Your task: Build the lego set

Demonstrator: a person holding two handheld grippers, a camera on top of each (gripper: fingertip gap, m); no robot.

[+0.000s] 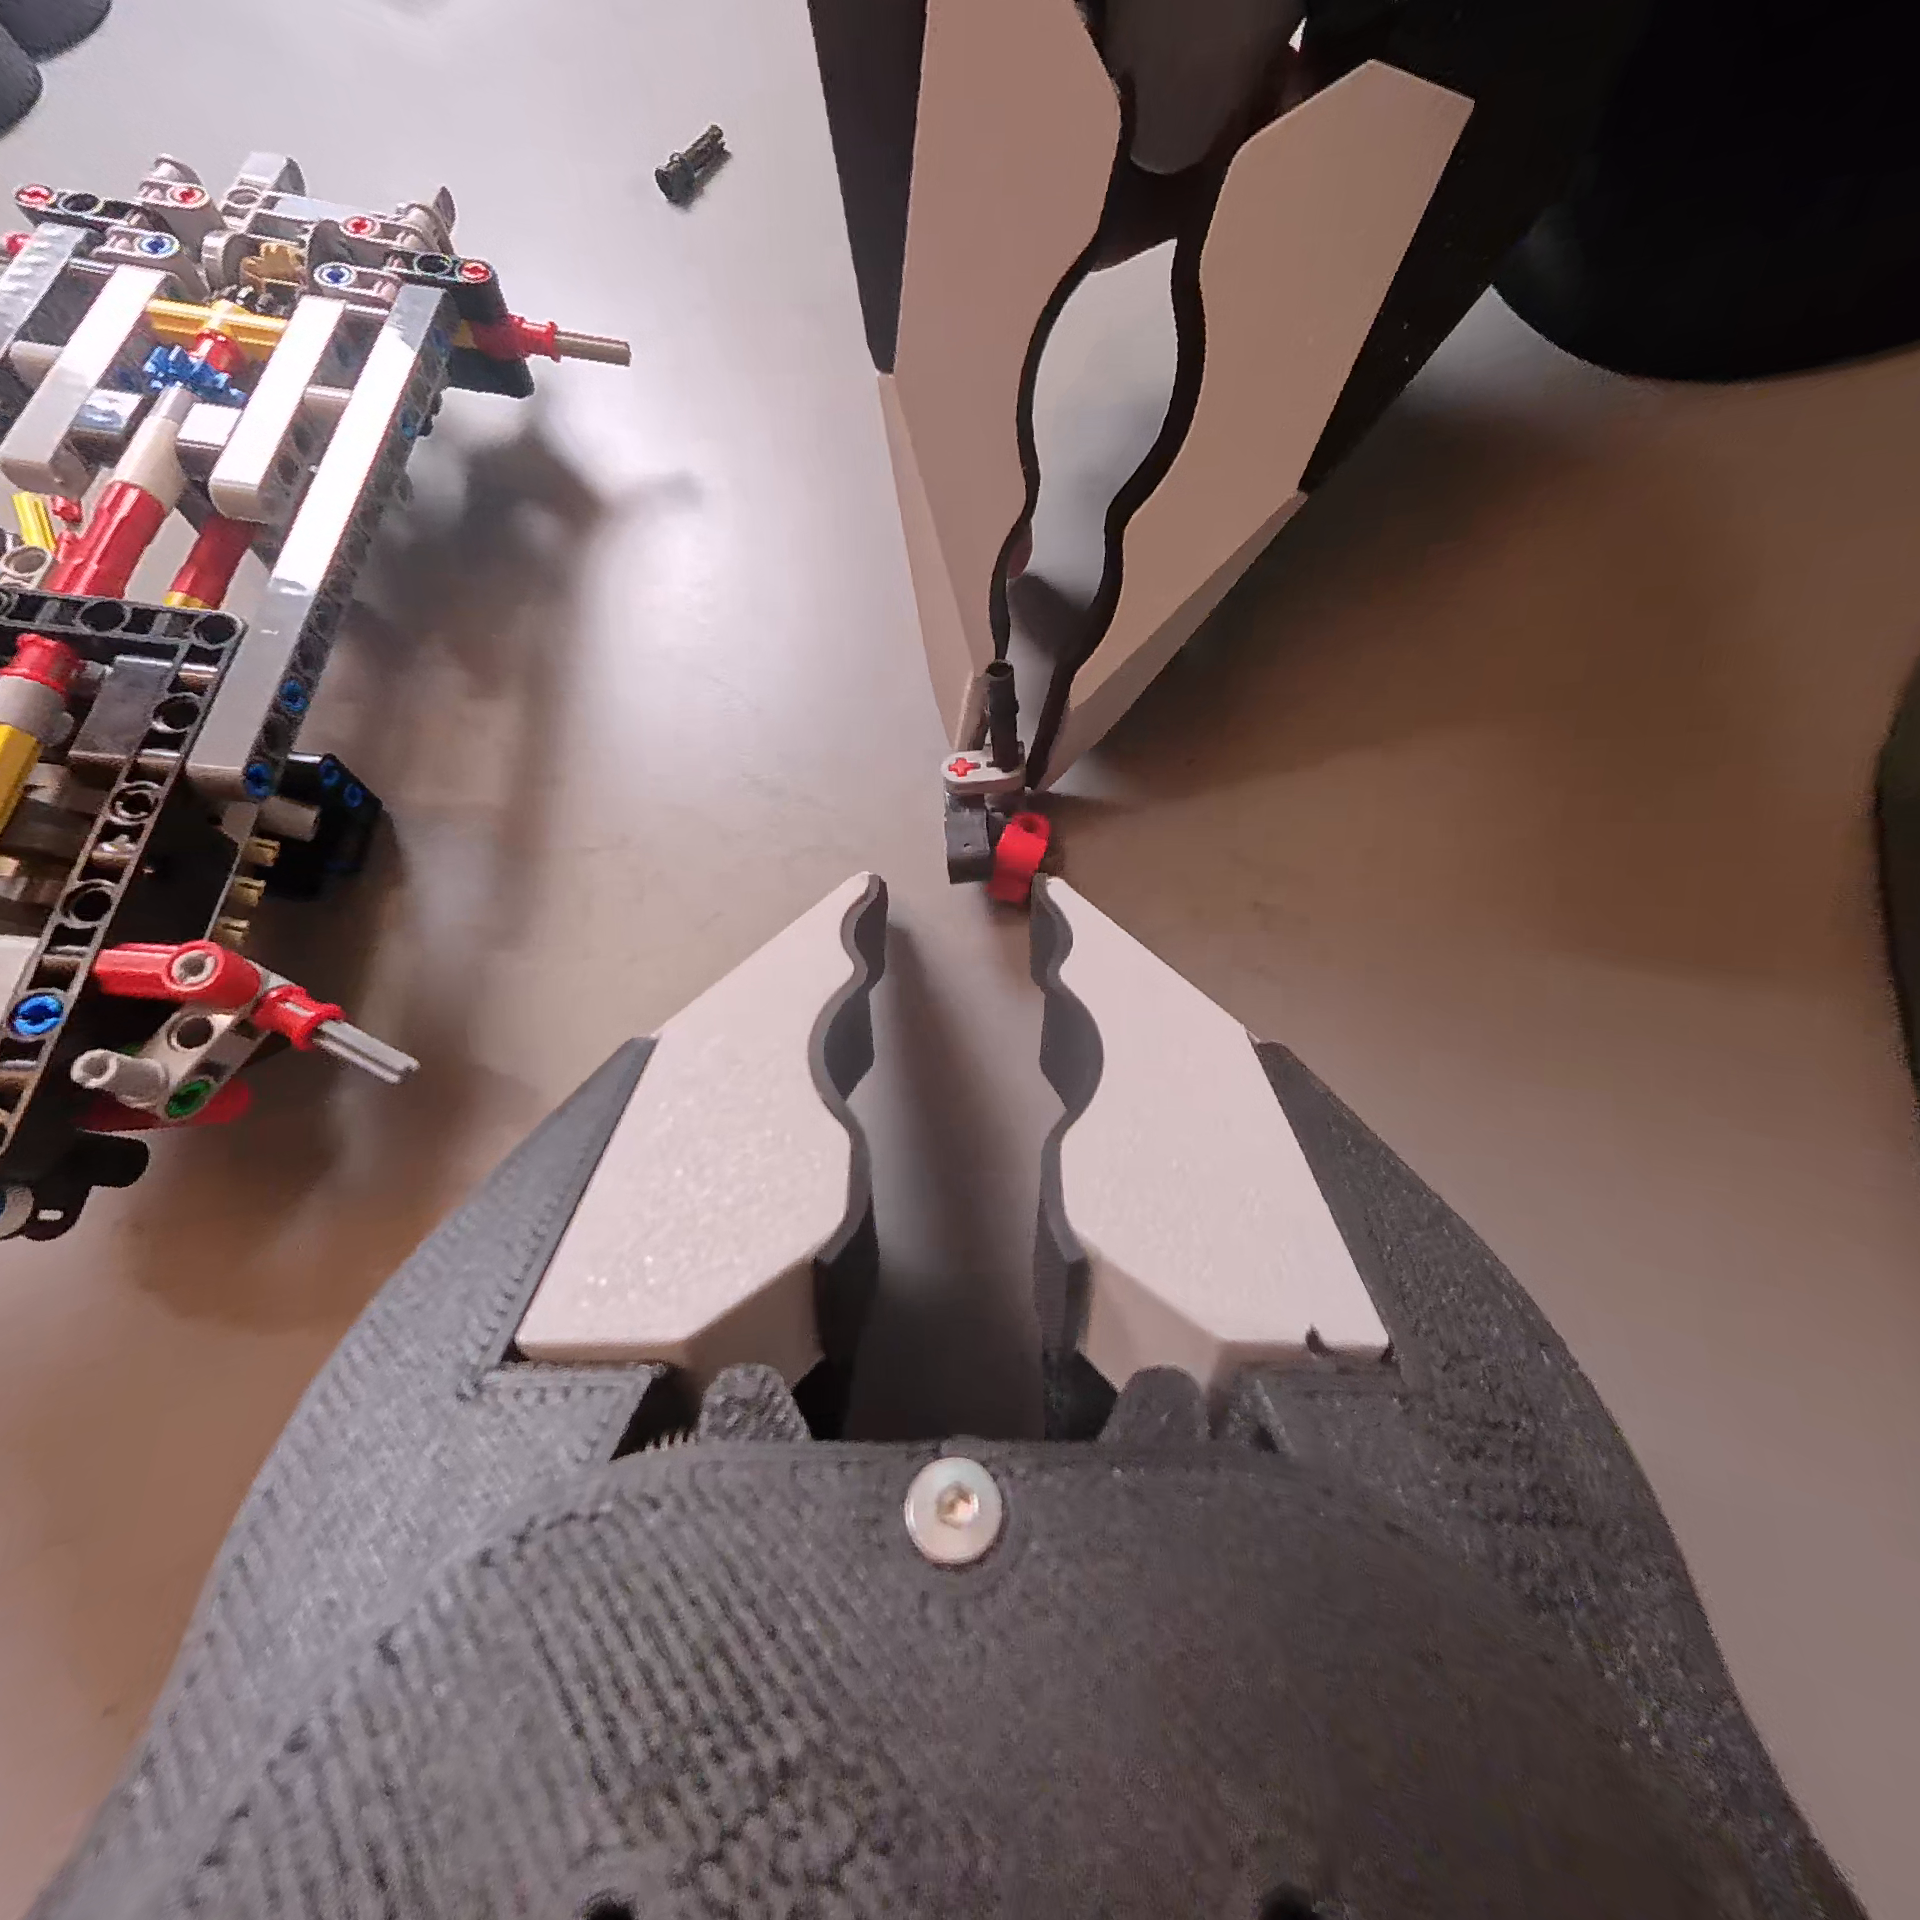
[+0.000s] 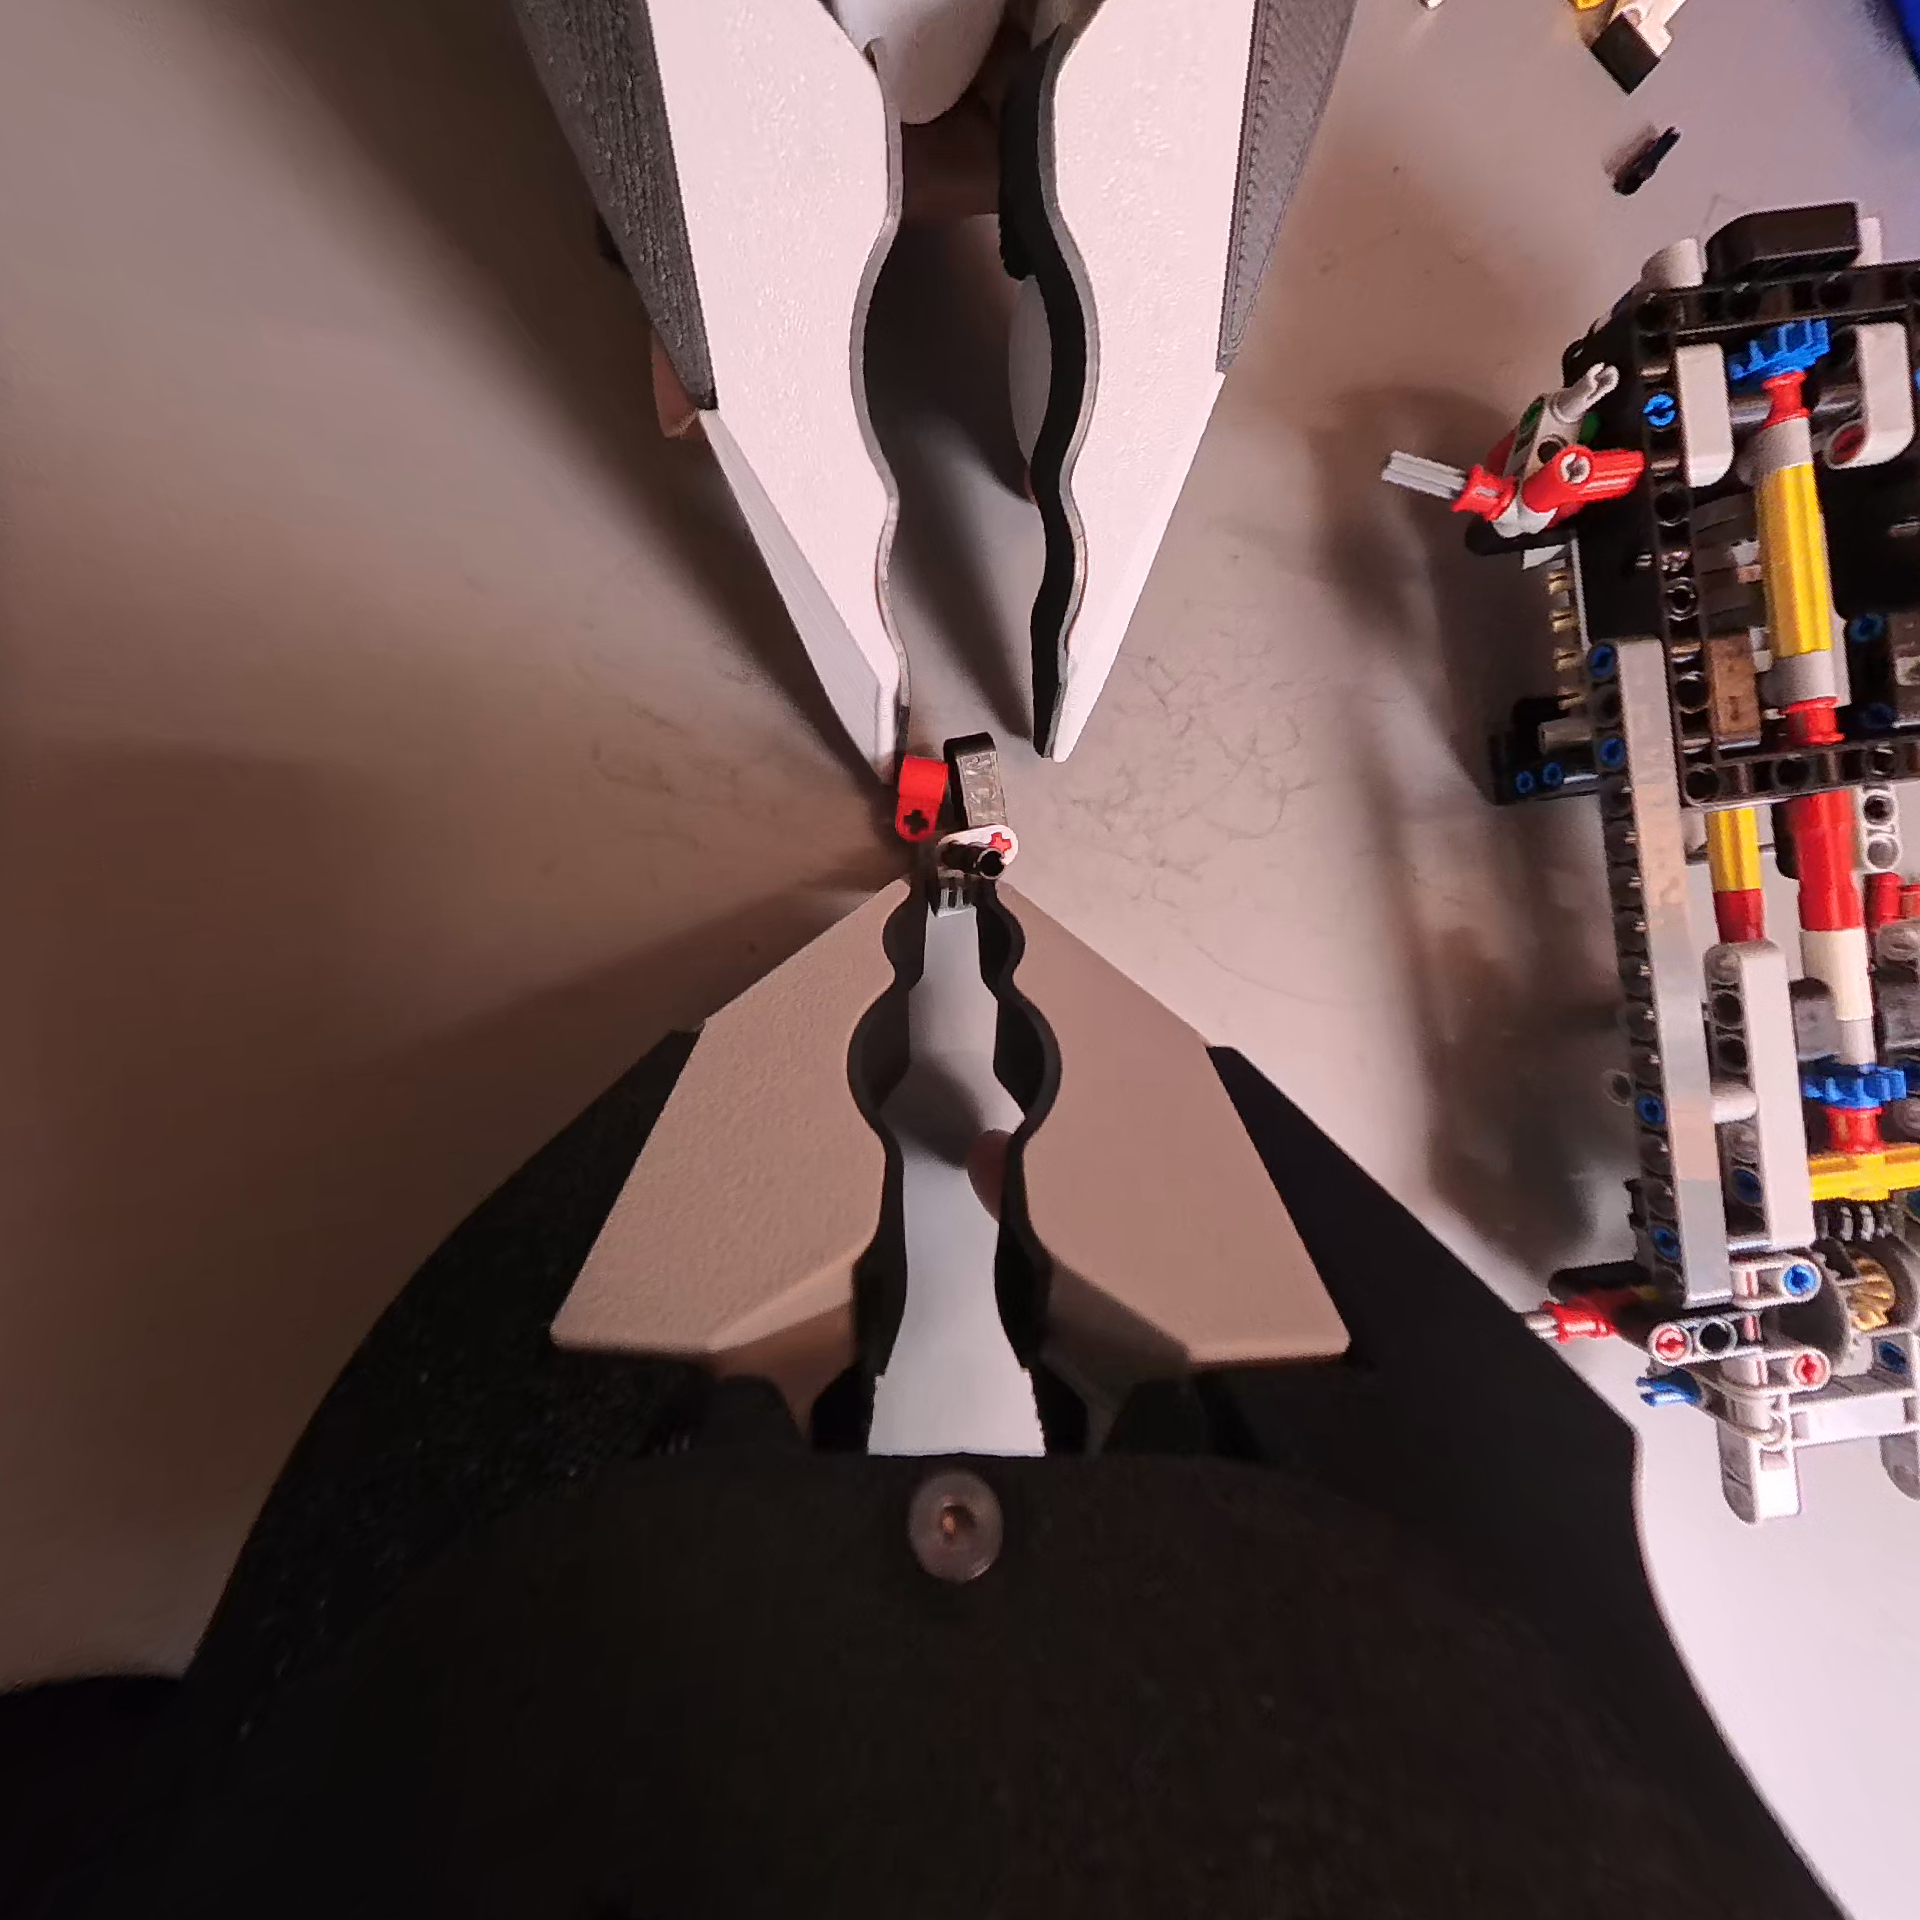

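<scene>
Left gripper (image 1: 961, 894) low over the desk (image 1: 1455, 935), fingers (image 1: 727, 1122) apart, tips just beside a small lego subassembly (image 1: 987, 821): red connector (image 1: 1016, 854), dark grey block (image 1: 966, 836), light grey liftarm (image 1: 971, 771) and upright black pin (image 1: 1003, 701). Right gripper (image 2: 961, 899) opposite, fingers (image 2: 1122, 1195) nearly together, seemingly pinching that black pin (image 2: 971, 858) at the tips, though contact hard to confirm. Large lego chassis (image 1: 187, 582) of grey beams, red and yellow axles and blue gears lying well apart at left in the left wrist view. Loose black pin (image 1: 691, 163) far off on the desk.
</scene>
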